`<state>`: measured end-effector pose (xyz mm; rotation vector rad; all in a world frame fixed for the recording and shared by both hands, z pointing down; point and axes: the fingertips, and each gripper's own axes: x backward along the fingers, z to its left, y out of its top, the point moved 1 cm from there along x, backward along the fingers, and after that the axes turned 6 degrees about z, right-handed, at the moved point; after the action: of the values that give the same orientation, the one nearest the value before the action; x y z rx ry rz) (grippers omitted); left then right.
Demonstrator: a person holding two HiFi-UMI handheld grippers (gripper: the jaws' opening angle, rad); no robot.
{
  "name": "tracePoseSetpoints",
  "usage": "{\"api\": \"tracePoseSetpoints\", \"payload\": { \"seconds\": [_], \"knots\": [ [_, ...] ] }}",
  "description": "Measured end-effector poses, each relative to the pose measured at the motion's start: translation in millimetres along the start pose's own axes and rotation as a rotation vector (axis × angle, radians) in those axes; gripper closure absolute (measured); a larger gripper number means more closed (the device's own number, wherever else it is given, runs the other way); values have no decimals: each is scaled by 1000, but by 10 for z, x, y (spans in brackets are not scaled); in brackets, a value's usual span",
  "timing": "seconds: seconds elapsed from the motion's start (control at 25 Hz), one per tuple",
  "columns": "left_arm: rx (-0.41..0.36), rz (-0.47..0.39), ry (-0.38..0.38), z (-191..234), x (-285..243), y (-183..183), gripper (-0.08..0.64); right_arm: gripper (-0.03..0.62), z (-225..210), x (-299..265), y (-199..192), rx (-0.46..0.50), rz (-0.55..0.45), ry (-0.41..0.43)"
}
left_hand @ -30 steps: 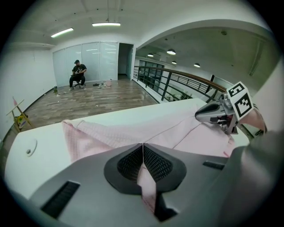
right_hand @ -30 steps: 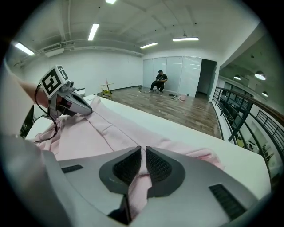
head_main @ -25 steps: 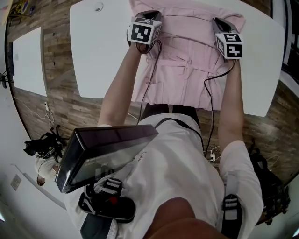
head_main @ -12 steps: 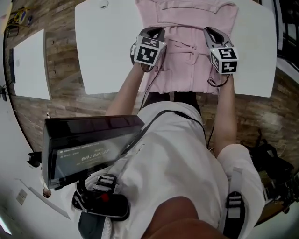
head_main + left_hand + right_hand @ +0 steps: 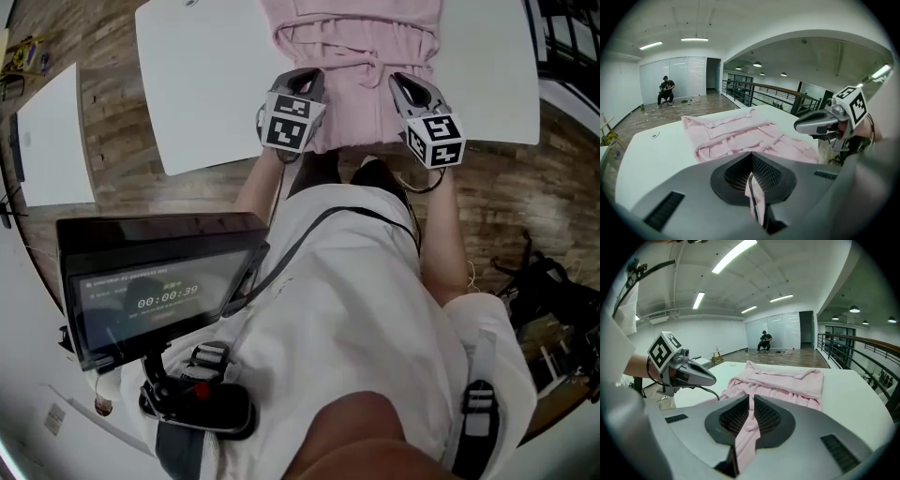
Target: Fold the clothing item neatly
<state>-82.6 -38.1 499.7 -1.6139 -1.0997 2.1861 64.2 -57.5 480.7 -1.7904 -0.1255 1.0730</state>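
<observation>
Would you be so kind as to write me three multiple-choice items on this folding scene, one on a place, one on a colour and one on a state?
1. Where on the white table does the garment lie?
A. At its left end
B. Along its middle, reaching the near edge
C. At its far right corner

2. What colour is the garment?
A. Blue
B. Pink
C. Green

3. How does the left claw stand?
A. Wide open and empty
B. Shut on a bottle
C. Shut on the garment

Answers:
1 B, since the head view shows bare table on both sides of it.
2 B, since every view shows pale pink cloth.
3 C, since the left gripper view shows pink cloth pinched between its closed jaws.
</observation>
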Motion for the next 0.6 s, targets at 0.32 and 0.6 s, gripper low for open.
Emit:
{"api": "tracePoseSetpoints", "payload": {
  "seconds": [0.32, 0.6],
  "knots": [
    [37, -7, 121, -459, 423, -471, 557, 557, 350, 468, -323, 128, -14, 65],
    [87, -15, 215, -1163, 770, -1086, 557, 555, 498, 1111, -918, 171, -32, 81]
  ]
}}
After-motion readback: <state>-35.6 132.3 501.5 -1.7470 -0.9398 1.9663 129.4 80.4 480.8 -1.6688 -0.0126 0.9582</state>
